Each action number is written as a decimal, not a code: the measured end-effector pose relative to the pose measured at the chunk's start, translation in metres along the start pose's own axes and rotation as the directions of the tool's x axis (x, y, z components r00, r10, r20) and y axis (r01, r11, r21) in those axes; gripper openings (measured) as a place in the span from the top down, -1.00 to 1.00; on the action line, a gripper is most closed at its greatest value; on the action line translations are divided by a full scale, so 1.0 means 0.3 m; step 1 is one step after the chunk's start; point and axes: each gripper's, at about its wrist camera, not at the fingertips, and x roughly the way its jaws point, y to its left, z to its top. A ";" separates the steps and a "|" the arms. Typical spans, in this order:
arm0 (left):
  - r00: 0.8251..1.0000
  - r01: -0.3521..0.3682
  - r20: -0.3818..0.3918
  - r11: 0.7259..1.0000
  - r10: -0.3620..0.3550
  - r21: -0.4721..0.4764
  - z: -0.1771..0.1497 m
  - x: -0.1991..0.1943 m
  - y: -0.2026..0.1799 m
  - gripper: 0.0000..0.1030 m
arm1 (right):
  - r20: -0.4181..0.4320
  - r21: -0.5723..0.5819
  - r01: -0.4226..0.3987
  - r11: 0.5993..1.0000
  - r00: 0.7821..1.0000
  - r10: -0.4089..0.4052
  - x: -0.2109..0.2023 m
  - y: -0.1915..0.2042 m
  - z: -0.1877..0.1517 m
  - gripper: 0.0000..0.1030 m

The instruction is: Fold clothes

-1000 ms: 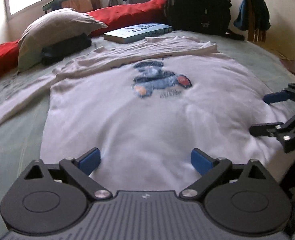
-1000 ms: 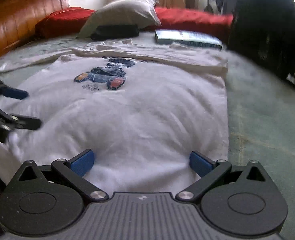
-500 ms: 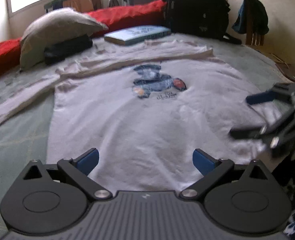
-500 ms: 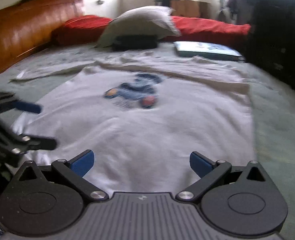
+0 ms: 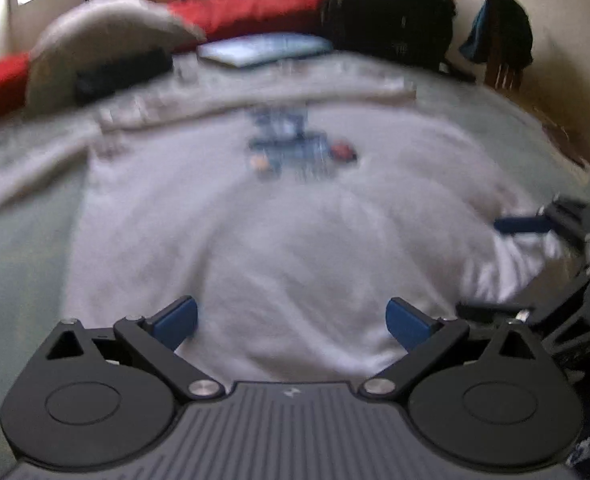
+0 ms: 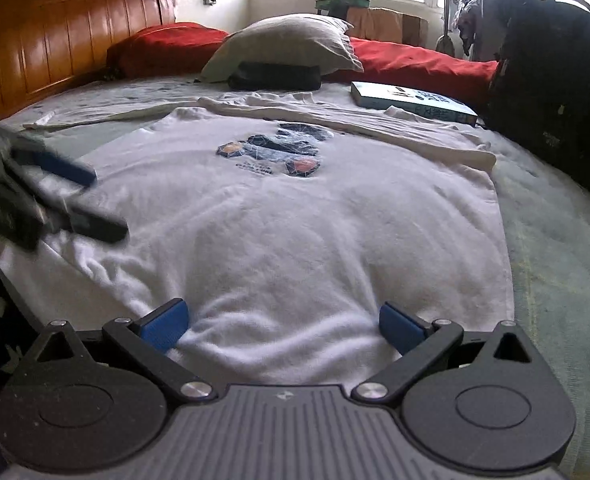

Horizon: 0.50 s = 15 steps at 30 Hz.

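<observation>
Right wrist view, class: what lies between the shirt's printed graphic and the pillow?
The shirt's folded sleeve crosses there, then a dark case under the pillow.

The sweatshirt [image 6: 295,232] is white with a blue print [image 6: 273,148] spotted orange and red. The bed [image 6: 559,232] cover is pale green, the headboard [image 6: 55,40] orange-brown wood, the cushions [image 6: 167,44] red, the pillow [image 6: 287,40] beige, the backpack [image 6: 551,80] black, and the fingers [image 6: 163,326] blue-padded.
</observation>
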 end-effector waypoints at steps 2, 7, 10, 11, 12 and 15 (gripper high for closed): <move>1.000 0.001 0.016 0.999 -0.001 0.032 0.001 -0.022 -0.006 -0.94 | -0.007 0.012 -0.006 1.000 1.000 0.006 -0.003 -0.006 0.002 -1.00; 0.994 -0.052 0.095 0.997 0.046 0.063 0.069 -0.143 0.090 -0.94 | -0.041 0.036 -0.008 0.999 0.999 0.010 -0.013 -0.011 0.023 -1.00; 0.979 -0.148 0.148 0.987 0.138 0.056 0.118 -0.226 0.210 -0.95 | -0.053 0.045 -0.018 0.999 0.998 0.020 -0.021 -0.010 0.038 -1.00; 0.971 -0.183 0.163 0.982 0.174 0.044 0.132 -0.253 0.258 -0.95 | -0.047 0.058 -0.034 0.998 0.998 0.036 -0.028 -0.014 0.046 -1.00; 0.961 -0.221 0.178 0.975 0.213 0.027 0.144 -0.279 0.310 -0.95 | -0.036 0.075 -0.050 0.996 0.998 0.053 -0.038 -0.019 0.056 -1.00; 0.928 -0.295 0.228 0.955 0.296 -0.038 0.163 -0.335 0.476 -0.95 | 0.013 0.123 -0.090 0.988 0.996 0.089 -0.074 -0.033 0.099 -1.00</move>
